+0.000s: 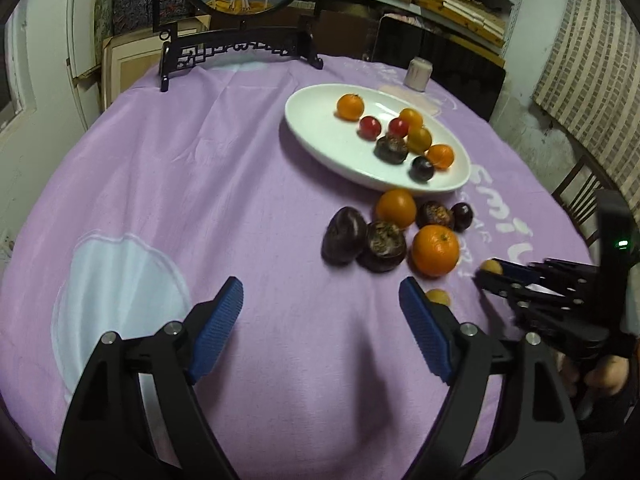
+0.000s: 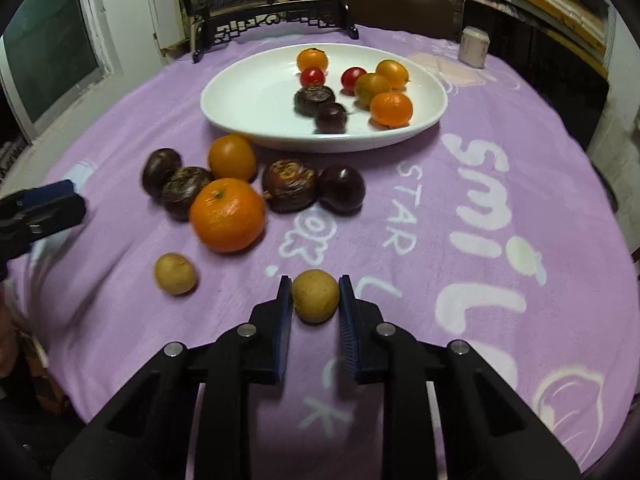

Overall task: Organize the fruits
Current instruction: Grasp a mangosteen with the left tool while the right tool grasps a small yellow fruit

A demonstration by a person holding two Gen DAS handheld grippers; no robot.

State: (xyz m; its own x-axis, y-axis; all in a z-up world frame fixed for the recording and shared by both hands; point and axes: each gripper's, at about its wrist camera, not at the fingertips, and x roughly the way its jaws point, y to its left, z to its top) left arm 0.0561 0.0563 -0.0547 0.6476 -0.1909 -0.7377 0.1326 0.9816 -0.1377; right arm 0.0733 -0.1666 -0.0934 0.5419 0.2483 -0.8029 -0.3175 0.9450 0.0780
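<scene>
Left tongs (image 1: 320,320): spread wide and empty, low in the left wrist view over bare purple cloth (image 1: 200,184); they show again at the left edge of the right wrist view, well apart from any fruit. Loose pile, centre-left of the right wrist view: three dark fruits (image 2: 160,170), a small orange (image 2: 232,158) and a big orange (image 2: 227,214) touching one another, with two more dark ones to their right; one tan fruit (image 2: 175,273) lies alone below the pile. Right tongs (image 2: 314,300): lower centre, pads set on either side of a second tan fruit (image 2: 315,295). The left pad appears to touch it; on the right contact cannot be confirmed, so the grip is judged closing or just made. Whether the fruit is lifted or rests on the cloth cannot be told. Key relation: the white plate (image 2: 248,120), already holding oranges, small red fruits and dark ones, lies straight ahead of the right tongs at upper centre, beyond the pile. The fruit is round, with no long axis to align. The right hand is much the nearer. Risk, as judged: a straight carry passes over the big orange.
</scene>
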